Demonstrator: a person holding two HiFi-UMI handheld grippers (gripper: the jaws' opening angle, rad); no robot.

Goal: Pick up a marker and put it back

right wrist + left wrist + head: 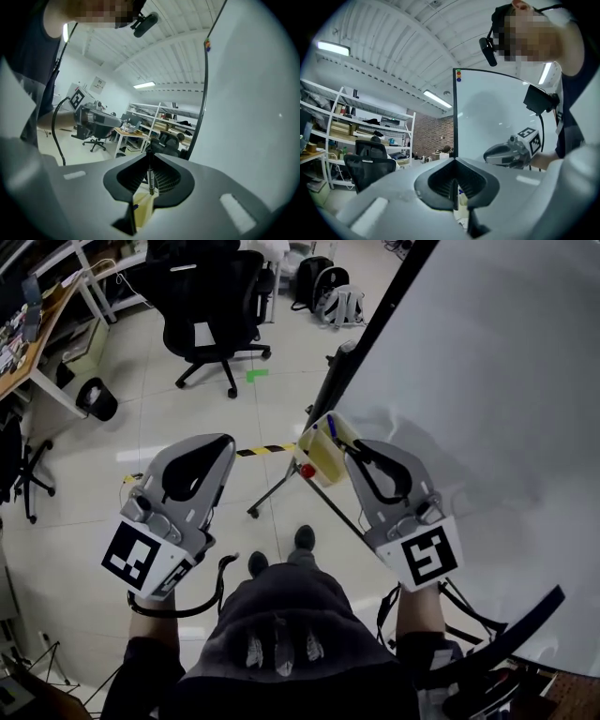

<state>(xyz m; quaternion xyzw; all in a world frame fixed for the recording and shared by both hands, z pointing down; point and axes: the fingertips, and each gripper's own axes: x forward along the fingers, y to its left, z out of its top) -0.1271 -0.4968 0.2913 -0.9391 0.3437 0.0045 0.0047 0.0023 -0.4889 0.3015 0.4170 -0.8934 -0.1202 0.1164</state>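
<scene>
Cut off by the head view's right and top edges: the big white whiteboard (pixel 487 381). Cropped at the left edge: the wooden bench (pixel 28 348), its clutter too small to name. Lost past the top edge: the upper back of the black office chair (pixel 211 306). Mostly buried behind the right tool (pixel 149 161) in its own view: the pale yellow holder (pixel 143 208), contents unclear but for a blue speck. Sunk between those jaws: the upper end of the thin dark marker (pixel 150 180), cap colour unreadable. From the head view, no telling that marker apart from the tool's grey shell. Behind the left tool (pixel 454 190): only a sliver of the same holder.
</scene>
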